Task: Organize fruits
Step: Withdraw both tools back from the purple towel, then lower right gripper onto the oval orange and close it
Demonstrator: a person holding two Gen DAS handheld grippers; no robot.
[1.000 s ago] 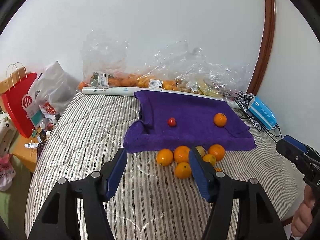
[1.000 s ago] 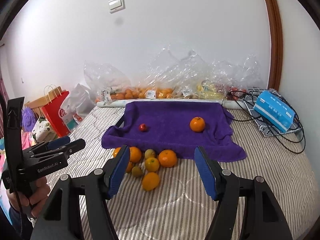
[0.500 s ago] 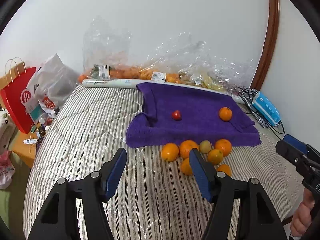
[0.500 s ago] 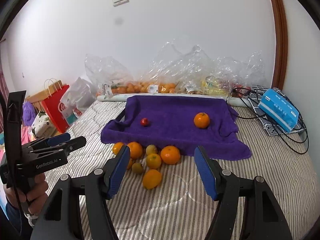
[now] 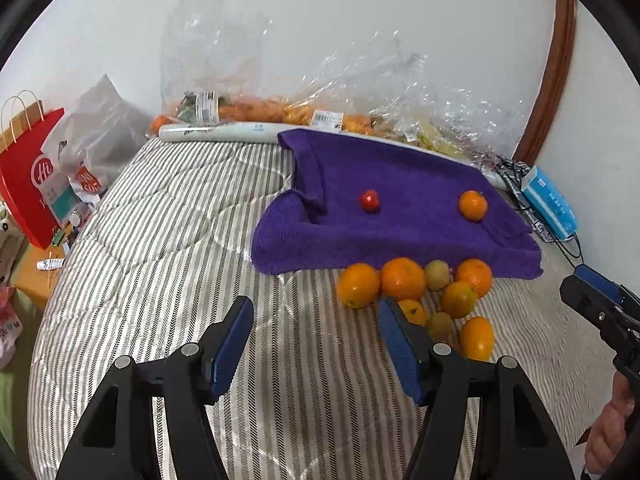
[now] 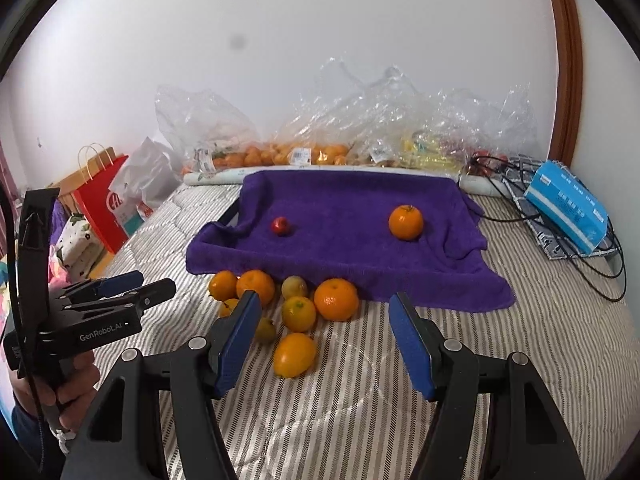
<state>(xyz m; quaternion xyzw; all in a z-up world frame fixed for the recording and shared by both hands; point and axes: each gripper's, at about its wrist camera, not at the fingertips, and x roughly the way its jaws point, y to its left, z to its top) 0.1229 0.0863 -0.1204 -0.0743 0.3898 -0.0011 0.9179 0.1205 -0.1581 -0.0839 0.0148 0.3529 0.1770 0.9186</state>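
While both pairs of blue-padded jaws stand apart with nothing between them, the left gripper (image 5: 316, 334) hangs over bare striped bedding (image 5: 160, 248), the pile of loose fruit (image 5: 420, 292) just beyond and beside its right pad. From the right wrist view, the right gripper (image 6: 325, 330) frames the near edge of that pile — a yellow-orange oval fruit (image 6: 295, 355) lies closest, round oranges and small greenish-yellow fruits crowded behind it. Farther back, touching the pile's far side, spreads a purple towel (image 6: 352, 248) bearing one orange (image 6: 405, 222) and one small red fruit (image 6: 281, 226), well apart.
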